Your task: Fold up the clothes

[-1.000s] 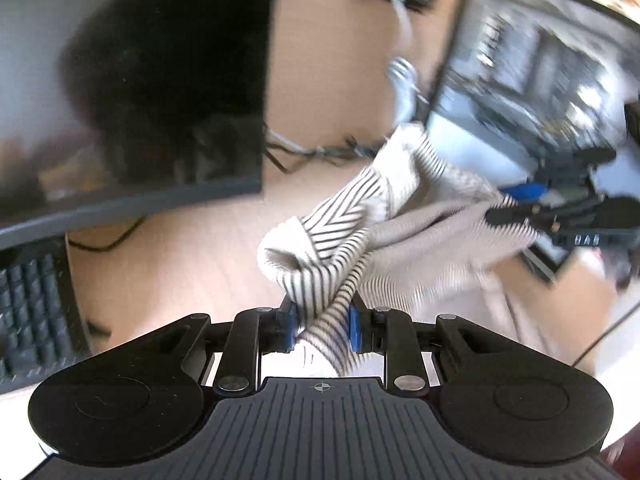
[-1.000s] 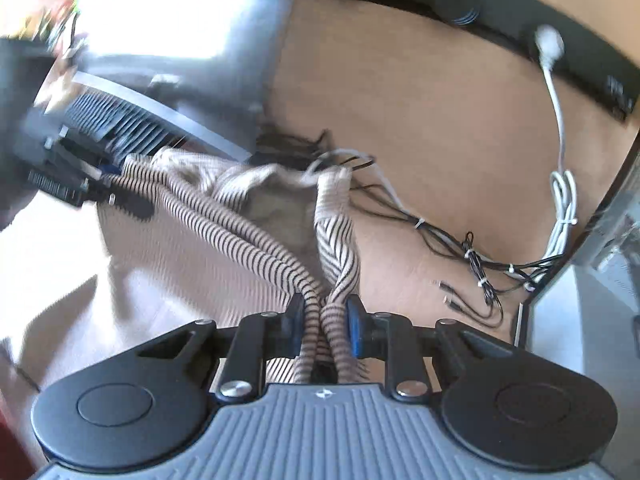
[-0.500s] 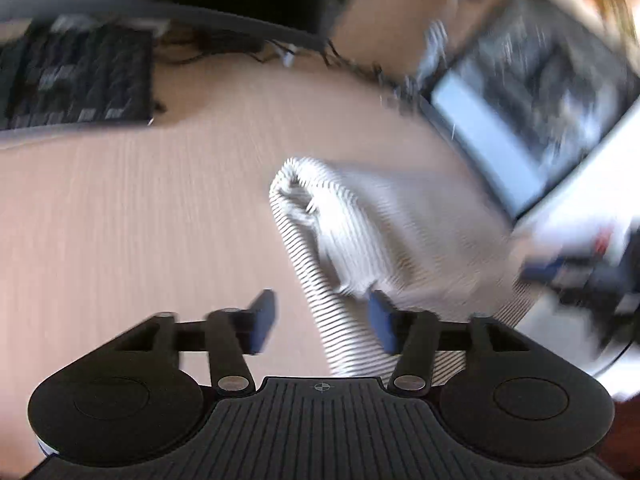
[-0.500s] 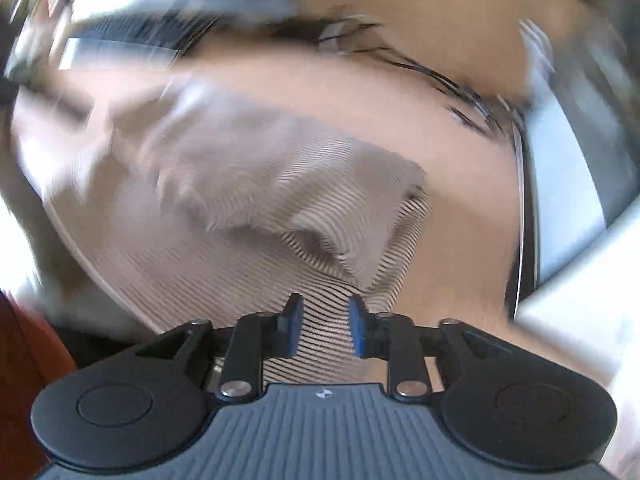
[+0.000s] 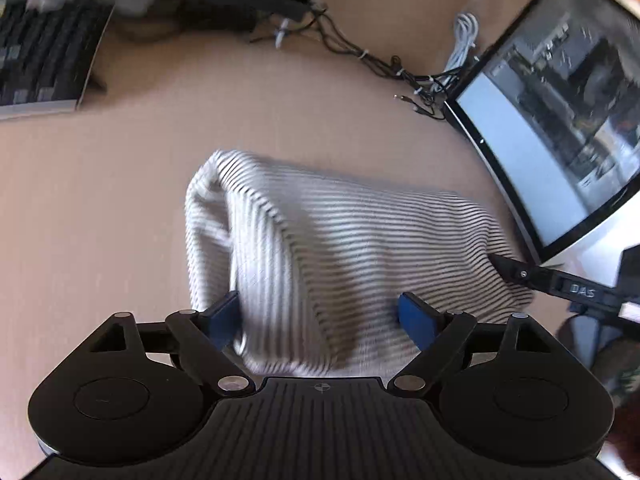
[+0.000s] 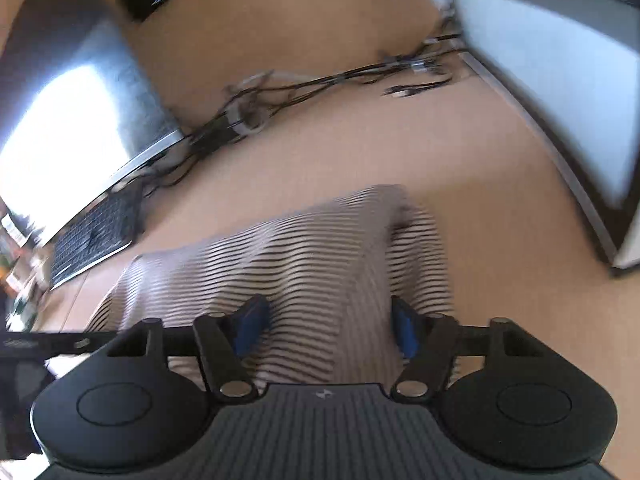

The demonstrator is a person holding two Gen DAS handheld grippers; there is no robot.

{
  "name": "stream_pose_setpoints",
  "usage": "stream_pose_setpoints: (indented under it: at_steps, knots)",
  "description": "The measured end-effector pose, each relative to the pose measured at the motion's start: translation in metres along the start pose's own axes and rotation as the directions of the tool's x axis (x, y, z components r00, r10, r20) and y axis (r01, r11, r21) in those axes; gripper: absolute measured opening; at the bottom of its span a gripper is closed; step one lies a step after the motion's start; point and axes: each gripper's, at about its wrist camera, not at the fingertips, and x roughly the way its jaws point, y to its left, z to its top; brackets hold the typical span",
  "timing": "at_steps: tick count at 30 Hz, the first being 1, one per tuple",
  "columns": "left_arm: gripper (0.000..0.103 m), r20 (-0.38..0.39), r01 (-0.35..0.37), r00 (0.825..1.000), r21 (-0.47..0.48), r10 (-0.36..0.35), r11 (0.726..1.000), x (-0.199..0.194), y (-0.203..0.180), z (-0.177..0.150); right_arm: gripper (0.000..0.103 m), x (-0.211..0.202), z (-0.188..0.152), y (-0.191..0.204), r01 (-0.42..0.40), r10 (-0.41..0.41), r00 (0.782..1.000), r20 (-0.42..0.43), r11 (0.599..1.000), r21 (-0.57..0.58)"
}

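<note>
Containers: nothing here holds anything; the only bearing surface is the desk [image 5: 120,208], a smooth tan wood-look top.
Garment: a striped shirt [image 5: 360,240] lies in a loose folded heap on the desk, between a keyboard and a monitor; in the right wrist view it [image 6: 312,264] shows as a soft mound.
Shirt and left gripper: the left gripper [image 5: 320,316] sits low over the near edge of the shirt, its blue pads to either side of the cloth; the cloth lies between them but neither pad presses on it. The jaws stand apart and are closing a little.
Shirt and right gripper: the right gripper [image 6: 328,328] is over the other side of the heap, cloth between its blue pads, not pinched; its jaws are spreading wider. It also appears in the left wrist view as a black finger [image 5: 520,272] at the shirt's right edge.
Material: thin knit, cream with narrow dark stripes, rumpled in rounded folds, one rolled edge at the far left.
Surroundings: black keyboard [image 5: 44,60] far left; monitor [image 5: 560,128] with glossy black frame at right; thin dark cables [image 5: 380,64] tangled along the back; a white cable [image 5: 464,40] beside them.
Sharpness: the right wrist view is blurred.
</note>
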Motion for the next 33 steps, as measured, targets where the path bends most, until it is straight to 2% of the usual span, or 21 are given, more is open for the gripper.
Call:
stream_pose_setpoints:
  at_steps: [1,2,3,5,9,12,14,17,19,21,23,26,28,30,32,33]
  knots:
    - [0.047,-0.003,-0.03,1.0,0.015,0.03,0.999,0.002,-0.005,0.002,0.04,0.001,0.001,0.004,0.009,-0.009,1.0,-0.005,1.0,-0.03]
    - [0.033,-0.006,-0.047,0.999,0.025,0.047,0.999,0.002,-0.01,0.005,0.037,0.002,0.002,0.009,0.018,-0.018,1.0,-0.009,0.998,-0.06]
    - [0.026,0.0,-0.049,0.999,0.037,0.049,0.998,-0.003,-0.015,0.006,0.031,-0.003,0.004,0.012,0.016,-0.017,1.0,-0.006,0.996,-0.087]
    - [0.024,0.024,-0.038,0.999,0.061,0.037,0.997,-0.02,-0.024,0.006,0.027,-0.023,0.006,0.018,-0.005,0.007,1.0,0.016,0.991,-0.135]
    - [0.025,0.08,0.023,0.996,0.071,-0.029,0.997,-0.068,-0.04,-0.005,0.027,-0.069,0.006,0.025,-0.048,0.059,0.997,0.043,0.974,-0.221]
    - [0.027,0.083,0.03,0.996,0.082,-0.037,0.996,-0.084,-0.047,-0.025,0.027,-0.084,-0.005,0.023,-0.051,0.062,0.998,0.033,0.963,-0.266]
    - [0.028,0.055,0.0,0.999,0.084,-0.004,0.996,-0.076,-0.047,-0.039,0.028,-0.075,-0.018,0.02,-0.036,0.041,0.999,0.011,0.954,-0.298]
    - [0.028,0.036,-0.096,0.995,0.108,0.092,0.99,-0.054,-0.043,-0.058,0.03,-0.054,-0.039,0.022,0.027,-0.026,1.0,0.008,0.92,-0.39]
    - [0.026,0.062,-0.127,0.991,0.085,0.122,0.988,-0.048,-0.042,-0.062,0.032,-0.045,-0.049,0.026,0.06,-0.042,0.998,0.05,0.894,-0.444]
    - [0.025,0.108,-0.136,0.986,0.053,0.13,0.989,-0.051,-0.044,-0.057,0.032,-0.044,-0.046,0.032,0.078,-0.046,0.996,0.082,0.892,-0.445]
    - [0.025,0.138,-0.155,0.98,0.075,0.144,0.985,-0.054,-0.049,-0.051,0.032,-0.043,-0.043,0.036,0.095,-0.053,0.993,0.103,0.877,-0.47]
    - [0.029,0.133,-0.21,0.972,0.139,0.192,0.968,-0.049,-0.052,-0.053,0.034,-0.041,-0.042,0.038,0.117,-0.063,0.991,0.121,0.85,-0.514]
    - [0.035,0.107,-0.235,0.969,0.142,0.221,0.962,-0.041,-0.047,-0.059,0.043,-0.04,-0.041,0.034,0.108,-0.066,0.993,0.101,0.861,-0.496]
    - [0.043,0.113,-0.25,0.965,0.126,0.237,0.96,-0.043,-0.047,-0.064,0.047,-0.039,-0.041,0.029,0.098,-0.068,0.994,0.08,0.873,-0.478]
    - [0.046,0.115,-0.244,0.965,0.081,0.234,0.966,-0.054,-0.047,-0.064,0.06,-0.045,-0.038,0.027,0.087,-0.061,0.996,0.071,0.883,-0.462]
    - [0.05,0.12,-0.236,0.966,0.062,0.227,0.97,-0.062,-0.048,-0.063,0.068,-0.05,-0.037,0.025,0.082,-0.055,0.996,0.072,0.884,-0.459]
